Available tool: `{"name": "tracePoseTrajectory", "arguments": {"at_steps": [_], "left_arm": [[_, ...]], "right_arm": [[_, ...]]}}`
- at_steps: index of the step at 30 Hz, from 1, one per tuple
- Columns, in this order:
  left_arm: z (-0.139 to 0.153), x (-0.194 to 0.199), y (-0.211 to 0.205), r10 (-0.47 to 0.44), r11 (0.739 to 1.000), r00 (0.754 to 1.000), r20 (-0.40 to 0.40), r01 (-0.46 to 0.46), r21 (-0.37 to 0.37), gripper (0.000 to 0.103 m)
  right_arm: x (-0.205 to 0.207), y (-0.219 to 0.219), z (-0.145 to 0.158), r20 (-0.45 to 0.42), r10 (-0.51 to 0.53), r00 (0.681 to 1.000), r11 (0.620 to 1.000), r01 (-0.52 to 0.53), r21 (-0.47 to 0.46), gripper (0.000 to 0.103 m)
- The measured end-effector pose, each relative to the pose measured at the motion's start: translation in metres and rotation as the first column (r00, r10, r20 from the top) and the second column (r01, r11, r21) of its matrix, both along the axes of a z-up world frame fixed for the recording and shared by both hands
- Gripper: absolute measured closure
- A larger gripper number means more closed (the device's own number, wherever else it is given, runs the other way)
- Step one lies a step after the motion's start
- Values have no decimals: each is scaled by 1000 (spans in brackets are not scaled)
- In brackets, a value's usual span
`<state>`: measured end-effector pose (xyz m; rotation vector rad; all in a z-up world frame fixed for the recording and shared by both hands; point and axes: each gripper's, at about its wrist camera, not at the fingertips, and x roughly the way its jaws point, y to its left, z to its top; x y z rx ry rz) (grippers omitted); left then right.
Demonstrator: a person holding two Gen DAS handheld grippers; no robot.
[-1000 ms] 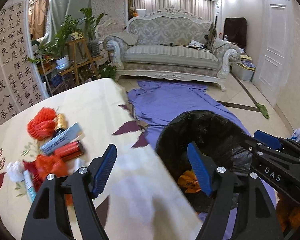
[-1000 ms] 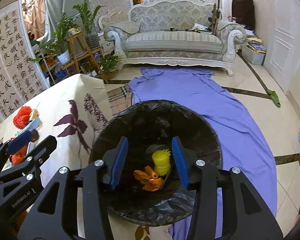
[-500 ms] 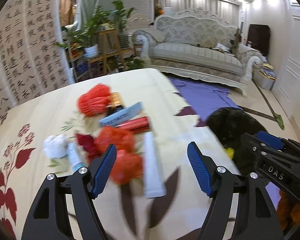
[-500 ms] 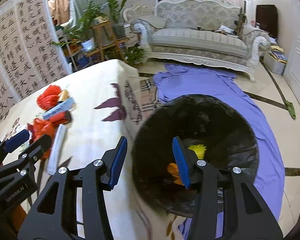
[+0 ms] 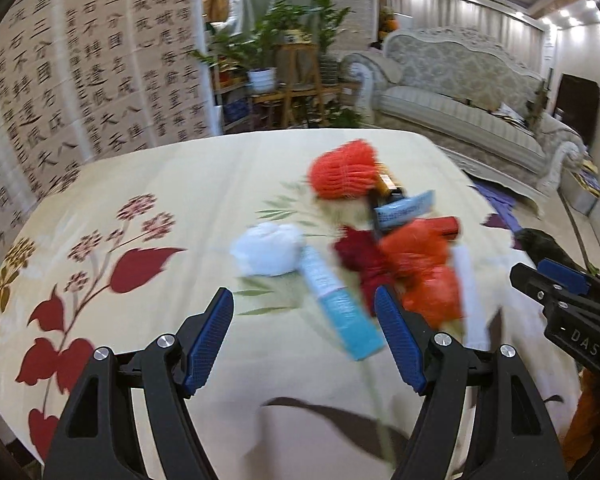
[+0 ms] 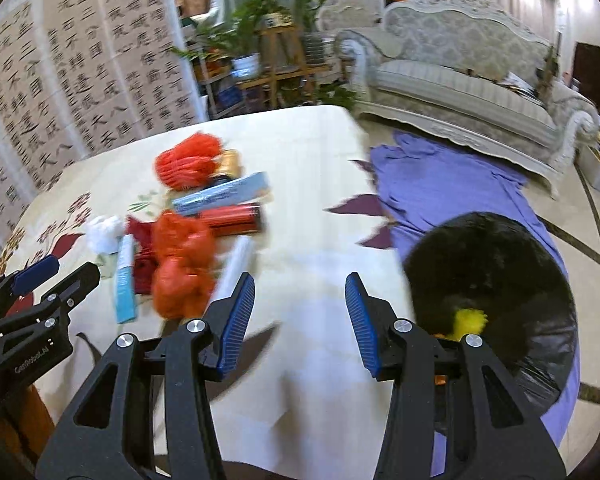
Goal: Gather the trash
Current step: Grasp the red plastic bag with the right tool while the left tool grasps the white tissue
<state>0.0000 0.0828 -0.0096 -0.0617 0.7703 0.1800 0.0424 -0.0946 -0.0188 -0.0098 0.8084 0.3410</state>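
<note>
Right tool [image 6: 300, 318] marked "DAS", left tool [image 5: 305, 338] "GenRoboAI", both spread wide, empty, above desk [image 5: 180, 184]; blurred trash pile [image 5: 384, 240] ahead of left, black-lined bin [image 6: 496, 280] right of desk, calligraphy screen [image 5: 80, 72] behind.

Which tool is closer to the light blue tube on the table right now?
Left. The left tool is open with the blue tube just ahead between its fingers. The right tool, also open, is off to the tube's right, nearer the black trash bag.
</note>
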Motion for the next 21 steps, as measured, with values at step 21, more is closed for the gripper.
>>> {"name": "tracePoseTrajectory", "arguments": {"at_steps": [21], "left_arm": [[-9,-1,60,85,996,996,-11,-85,-37,29]], "right_arm": [[17,81,-20,-68,141,988,988,-144,-52,69]]}}
